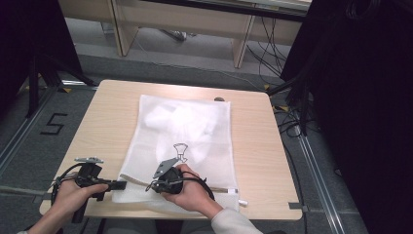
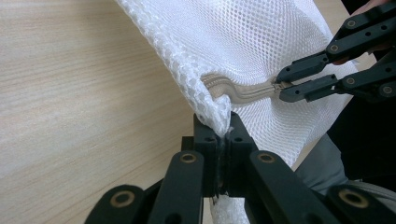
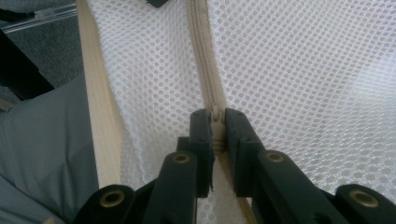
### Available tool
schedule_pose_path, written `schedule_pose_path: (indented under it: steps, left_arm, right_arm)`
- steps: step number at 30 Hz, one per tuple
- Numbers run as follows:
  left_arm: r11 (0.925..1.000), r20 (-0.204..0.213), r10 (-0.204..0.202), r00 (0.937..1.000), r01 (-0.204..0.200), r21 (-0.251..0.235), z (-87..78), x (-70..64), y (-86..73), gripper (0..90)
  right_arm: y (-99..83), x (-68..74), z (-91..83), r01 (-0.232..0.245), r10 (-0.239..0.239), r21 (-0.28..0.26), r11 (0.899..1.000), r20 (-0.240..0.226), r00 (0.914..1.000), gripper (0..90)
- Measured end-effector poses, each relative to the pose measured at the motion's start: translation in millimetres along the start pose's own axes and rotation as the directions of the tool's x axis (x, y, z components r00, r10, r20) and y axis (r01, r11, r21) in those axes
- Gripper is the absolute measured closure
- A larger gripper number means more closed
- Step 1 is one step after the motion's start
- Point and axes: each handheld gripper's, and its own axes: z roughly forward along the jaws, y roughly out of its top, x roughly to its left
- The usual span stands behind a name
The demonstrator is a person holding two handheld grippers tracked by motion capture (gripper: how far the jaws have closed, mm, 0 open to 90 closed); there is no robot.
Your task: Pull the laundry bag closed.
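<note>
Inside mesh bag (image 1: 185,141): white garment (image 1: 180,119).

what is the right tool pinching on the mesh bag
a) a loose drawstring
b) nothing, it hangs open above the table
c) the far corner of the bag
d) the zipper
d: in the right gripper view the right tool has its jaws shut on the beige zipper that runs along the white mesh bag, while the left tool clamps the bag's corner.
</note>
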Motion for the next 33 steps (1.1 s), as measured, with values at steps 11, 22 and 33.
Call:
schedule_pose_path:
  steps: [11,22,33]
  left_arm:
    - [1.0,0.001,-0.001,1.0,0.001,-0.002,-0.1,0.2,-0.1,86.1]
    - [1.0,0.004,-0.002,1.0,0.002,-0.001,-0.5,0.6,-0.2,86.1]
    - [0.9999,-0.011,-0.003,0.9999,0.002,-0.015,0.6,0.3,-0.9,86.1]
  right_arm:
    - [-2.1,-1.3,-2.2,-0.001,0.001,-0.001,1.0,-0.002,1.0,82.7]
    - [-3.8,-2.4,-4.9,0.004,-0.004,0.016,1.0,0.001,1.0,82.8]
    - [-9.7,-5.3,-6.0,-0.012,0.012,0.019,1.0,0.007,0.9999,82.8]
